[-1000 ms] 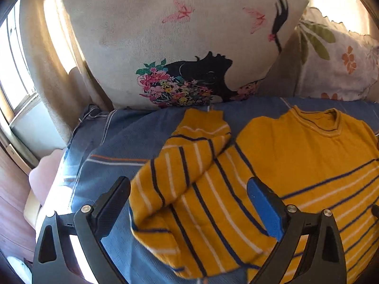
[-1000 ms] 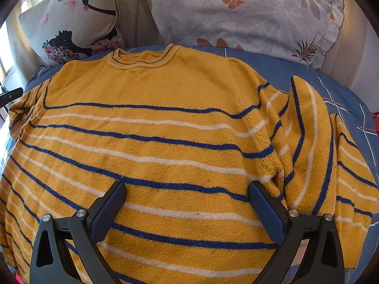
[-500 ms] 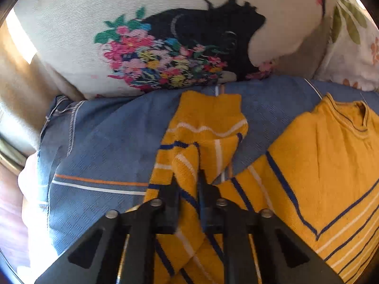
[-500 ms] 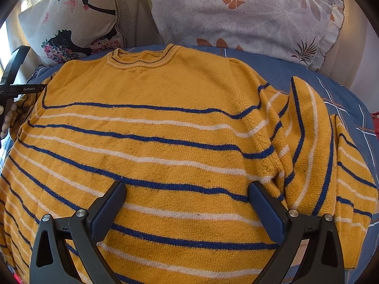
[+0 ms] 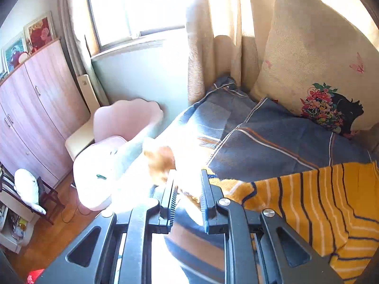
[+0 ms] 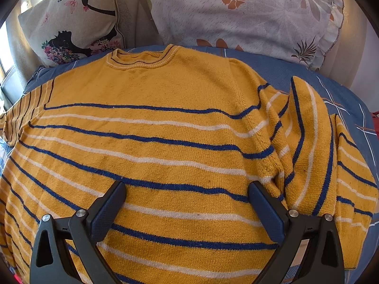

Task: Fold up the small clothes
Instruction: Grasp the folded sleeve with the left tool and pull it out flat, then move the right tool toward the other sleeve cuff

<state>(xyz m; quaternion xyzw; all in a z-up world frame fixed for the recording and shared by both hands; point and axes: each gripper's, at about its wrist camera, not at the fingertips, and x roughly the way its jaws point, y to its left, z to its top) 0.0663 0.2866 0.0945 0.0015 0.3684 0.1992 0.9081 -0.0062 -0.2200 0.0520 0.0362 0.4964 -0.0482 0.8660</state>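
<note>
While the sleeve cuff (image 5: 187, 195) is pinched in the slightly opening left gripper (image 5: 188, 196), it should be drawn flat toward the bed (image 5: 272, 142) edge; the right gripper (image 6: 187, 209) is held open above the yellow striped sweater (image 6: 165, 130).

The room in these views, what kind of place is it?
Most likely a bedroom: a bed with a blue cover, pillows at its head, and a wooden wardrobe beside the curtained window.

Pillows (image 6: 236, 11) along sweater's (image 6: 165, 142) far edge
</note>
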